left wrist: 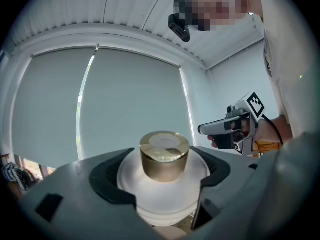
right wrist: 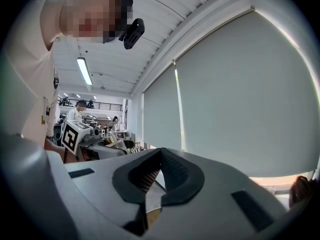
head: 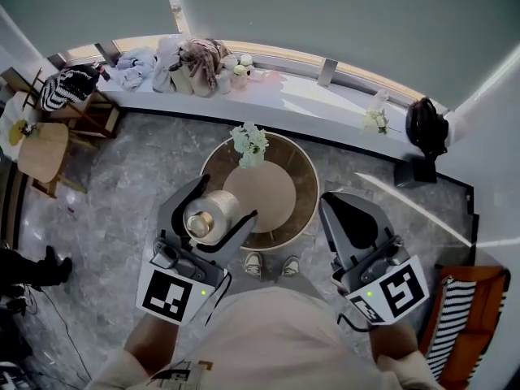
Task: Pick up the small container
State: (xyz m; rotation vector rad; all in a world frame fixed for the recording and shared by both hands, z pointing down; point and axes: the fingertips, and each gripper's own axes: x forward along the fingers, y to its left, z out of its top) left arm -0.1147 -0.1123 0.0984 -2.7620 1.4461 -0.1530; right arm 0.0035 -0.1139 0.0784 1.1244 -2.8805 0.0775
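The small container (head: pixel 207 218) is a white jar with a gold lid. It lies on its side between the fingers of my left gripper (head: pixel 223 203), held above the floor just left of the round table (head: pixel 302 179). In the left gripper view the container (left wrist: pixel 164 156) fills the gap of the left gripper (left wrist: pixel 162 186), lid towards the window blind. My right gripper (head: pixel 351 205) hovers to the right of the table, its jaws pressed together with nothing between them. The right gripper (right wrist: pixel 157 184) points up at the blind.
A vase of white flowers (head: pixel 250 145) stands on the table's far edge. The window ledge (head: pixel 309 96) carries clothes, bags and small flowers. Wooden chairs (head: pixel 49 149) stand at the left. At the right are a black bag (head: pixel 426 124) and a striped cushion (head: pixel 459 315).
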